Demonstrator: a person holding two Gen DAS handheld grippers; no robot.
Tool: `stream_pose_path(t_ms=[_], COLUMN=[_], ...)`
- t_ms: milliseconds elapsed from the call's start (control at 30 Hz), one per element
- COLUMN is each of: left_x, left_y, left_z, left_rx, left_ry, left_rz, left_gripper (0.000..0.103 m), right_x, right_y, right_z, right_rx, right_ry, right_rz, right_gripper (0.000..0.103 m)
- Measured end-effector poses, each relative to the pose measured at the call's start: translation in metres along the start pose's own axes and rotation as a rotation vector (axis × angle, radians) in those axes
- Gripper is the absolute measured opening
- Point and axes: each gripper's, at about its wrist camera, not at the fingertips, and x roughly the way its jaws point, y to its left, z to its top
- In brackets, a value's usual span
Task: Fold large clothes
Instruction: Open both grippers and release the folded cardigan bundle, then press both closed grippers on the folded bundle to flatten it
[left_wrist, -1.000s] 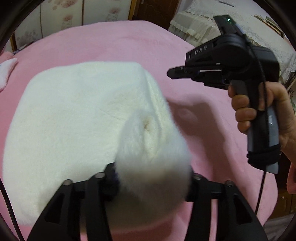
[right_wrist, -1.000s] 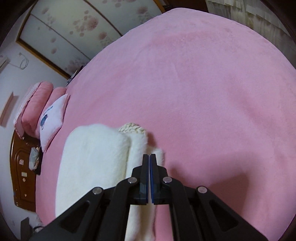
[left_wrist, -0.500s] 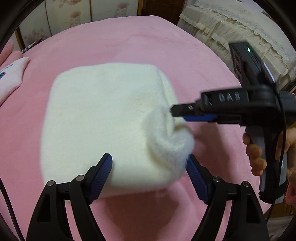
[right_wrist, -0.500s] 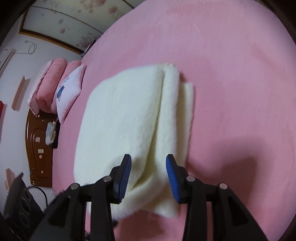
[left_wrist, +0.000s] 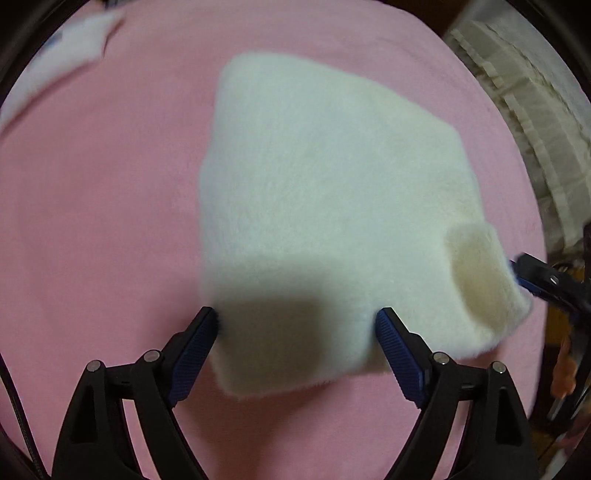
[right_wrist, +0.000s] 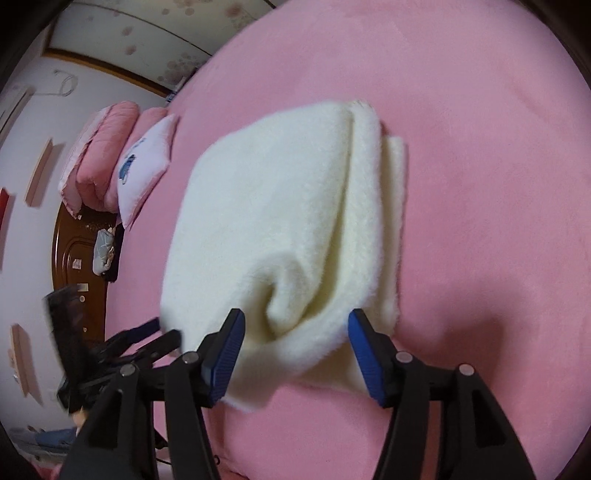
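A folded fluffy white garment (left_wrist: 332, 206) lies on the pink bed (left_wrist: 103, 229). My left gripper (left_wrist: 297, 325) is open, its blue pads on either side of the garment's near edge, above it. A rolled cuff (left_wrist: 476, 273) sticks up at the garment's right corner. My right gripper (right_wrist: 293, 328) is open too, its pads straddling the garment's (right_wrist: 280, 206) curled near end. The right gripper's tip (left_wrist: 543, 284) shows at the right edge of the left wrist view. The left gripper (right_wrist: 122, 343) shows blurred at the lower left of the right wrist view.
Pink and white pillows (right_wrist: 122, 170) lie at the head of the bed with a brown headboard (right_wrist: 74, 251) beside them. A cream frilled cover (left_wrist: 524, 122) lies past the bed's right edge. A white pillow (left_wrist: 62, 55) is at the far left.
The left gripper let go of the fluffy bundle and opened wide. The right gripper opened from shut. Both now straddle the garment, which rests folded on the bed.
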Motion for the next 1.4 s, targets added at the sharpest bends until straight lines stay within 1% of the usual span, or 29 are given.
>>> stream_pose_path(t_ms=[33,100,133,200,267,333,400,433,467,500,567,633,667,700,733,767,800,833,867,900,967,1033,1100,1167,1200,1267,1300,1367,1400], left_x=[0.007,0.02,0.026,0.043,0.056,0.055,0.052,0.05,0.048,0.046,0.045,0.046,0.047,0.053,0.055,0.054,0.052,0.049,0.045,0.039,0.023,0.007,-0.004,-0.01,-0.013,-0.019,-0.02,-0.006,-0.001], left_y=[0.005,0.011,0.015,0.024,0.037,0.039,0.038,0.035,0.034,0.033,0.037,0.049,0.059,0.065,0.068,0.072,0.074,0.074,0.073,0.066,0.06,0.047,0.04,0.033,0.037,0.033,0.031,0.027,0.035], left_z=[0.0,0.001,0.0,-0.006,-0.006,-0.005,-0.006,-0.008,-0.01,-0.011,-0.011,-0.01,-0.009,-0.01,-0.011,-0.011,-0.011,-0.011,-0.014,-0.017,-0.019,-0.02,-0.022,-0.021,-0.023,-0.019,-0.019,-0.009,-0.011], left_rx=[-0.021,-0.003,-0.003,-0.048,-0.089,-0.071,-0.026,0.015,0.042,0.072,0.083,0.048,0.023,-0.014,-0.033,-0.053,-0.065,-0.074,-0.08,-0.083,-0.057,-0.001,0.036,0.068,0.099,0.119,0.126,0.158,0.162], left_ry=[0.018,0.038,0.046,0.077,0.108,0.096,0.064,0.044,0.03,0.02,0.021,0.042,0.059,0.086,0.089,0.08,0.077,0.076,0.076,0.076,0.052,0.016,-0.011,-0.027,-0.034,-0.043,-0.048,-0.031,-0.009], left_rz=[-0.004,0.014,0.018,0.031,0.021,0.038,0.092,0.124,0.144,0.163,0.161,0.102,0.071,0.042,0.04,0.036,0.022,-0.003,-0.033,-0.044,-0.008,0.035,0.058,0.07,0.048,-0.018,-0.029,0.017,0.058], left_gripper=[0.093,0.097,0.097,0.102,0.103,0.103,0.103,0.103,0.103,0.103,0.103,0.103,0.103,0.103,0.103,0.101,0.099,0.088,0.08,0.077,0.068,0.061,0.052,0.032,0.018,0.018,0.018,0.018,0.016], right_x=[-0.005,-0.012,-0.012,-0.002,0.017,0.036,0.053,0.058,0.059,0.055,0.041,0.034,0.037,0.042,0.047,0.054,0.059,0.054,0.04,0.028,0.007,-0.006,-0.01,0.003,0.012,0.041,0.054,0.084,0.098], right_y=[0.004,0.013,0.019,0.03,0.042,0.054,0.073,0.082,0.088,0.092,0.085,0.061,0.042,0.017,-0.001,-0.012,-0.023,-0.032,-0.04,-0.043,-0.035,-0.016,0.016,0.049,0.061,0.085,0.093,0.103,0.103], right_z=[-0.002,-0.002,0.0,0.004,0.008,0.008,0.002,-0.001,-0.003,-0.006,-0.011,-0.019,-0.026,-0.035,-0.045,-0.052,-0.058,-0.062,-0.067,-0.071,-0.077,-0.077,-0.071,-0.062,-0.057,-0.05,-0.048,-0.049,-0.051], right_rx=[-0.015,-0.043,-0.062,-0.096,-0.138,-0.198,-0.315,-0.383,-0.415,-0.429,-0.393,-0.327,-0.265,-0.174,-0.109,-0.1,-0.092,-0.05,0.053,0.13,0.205,0.167,0.067,-0.056,-0.101,-0.173,-0.195,-0.222,-0.215], right_ry=[-0.019,-0.044,-0.04,0.002,0.079,0.132,0.149,0.142,0.128,0.107,0.052,0.025,0.041,0.056,0.047,0.047,0.033,-0.005,-0.082,-0.133,-0.22,-0.279,-0.302,-0.245,-0.199,-0.098,-0.066,0.0,0.03], right_rz=[0.019,0.048,0.058,0.052,0.004,-0.073,-0.161,-0.209,-0.23,-0.215,-0.138,-0.194,-0.221,-0.215,-0.26,-0.494,-0.665,-0.677,-0.583,-0.53,-0.44,-0.382,-0.285,-0.13,-0.063,0.013,0.029,0.034,0.005], right_gripper=[0.058,0.061,0.065,0.067,0.067,0.066,0.043,0.021,0.009,0.008,0.007,0.006,0.006,0.005,0.0,0.0,0.0,0.0,0.0,0.0,0.0,0.0,0.0,0.0,0.0,0.0,0.0,0.0,0.0])
